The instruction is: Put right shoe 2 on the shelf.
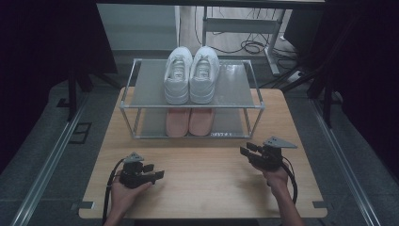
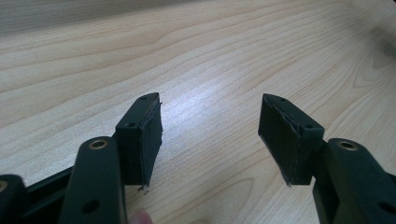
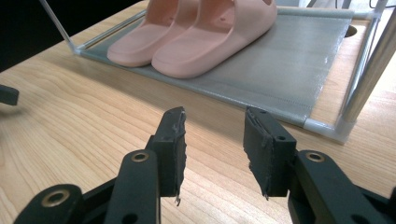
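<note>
- The pink slippers are sitting side by side on the lower shelf of the shoe rack, with the white sneakers paired on the upper shelf.
- Judging by this, both pairs are already lying stowed, or nothing has been taken out yet.
- The right gripper is pointing at the slippers, well short of them, jaws parted and holding nothing.
- The left gripper is resting over the bare tabletop, jaws released and gripping nothing.
- Any grasp is still waiting to be made.
</note>
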A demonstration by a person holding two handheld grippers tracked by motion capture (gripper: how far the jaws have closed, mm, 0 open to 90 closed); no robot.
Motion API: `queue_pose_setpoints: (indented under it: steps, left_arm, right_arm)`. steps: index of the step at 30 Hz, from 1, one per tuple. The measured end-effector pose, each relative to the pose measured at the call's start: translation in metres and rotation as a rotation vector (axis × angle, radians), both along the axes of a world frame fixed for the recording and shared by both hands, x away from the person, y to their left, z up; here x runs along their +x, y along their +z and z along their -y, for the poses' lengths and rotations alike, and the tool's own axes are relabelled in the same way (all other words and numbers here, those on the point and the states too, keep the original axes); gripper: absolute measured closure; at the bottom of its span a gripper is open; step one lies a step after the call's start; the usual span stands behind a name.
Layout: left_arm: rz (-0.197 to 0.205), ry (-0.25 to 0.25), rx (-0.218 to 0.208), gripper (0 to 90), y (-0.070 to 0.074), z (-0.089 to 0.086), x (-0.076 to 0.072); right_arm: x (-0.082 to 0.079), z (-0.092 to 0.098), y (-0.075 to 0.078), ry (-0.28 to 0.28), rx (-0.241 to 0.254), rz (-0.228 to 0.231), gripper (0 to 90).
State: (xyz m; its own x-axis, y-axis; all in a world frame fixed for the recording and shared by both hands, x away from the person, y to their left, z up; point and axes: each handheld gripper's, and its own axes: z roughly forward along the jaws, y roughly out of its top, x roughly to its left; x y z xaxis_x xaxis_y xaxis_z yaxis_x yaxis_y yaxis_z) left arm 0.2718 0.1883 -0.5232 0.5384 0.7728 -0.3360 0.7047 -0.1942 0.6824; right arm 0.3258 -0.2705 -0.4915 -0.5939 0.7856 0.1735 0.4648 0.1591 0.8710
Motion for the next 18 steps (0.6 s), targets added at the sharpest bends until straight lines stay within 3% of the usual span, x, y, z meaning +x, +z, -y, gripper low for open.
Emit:
queue_pose_setpoints:
  steps: [18]
  left_arm:
    - [-0.004,0.009,0.001,39.6,-0.001,-0.0003,0.002]
  right_arm:
    - [-0.005,0.0026,0.0007,0.002,0.029,0.016,55.7]
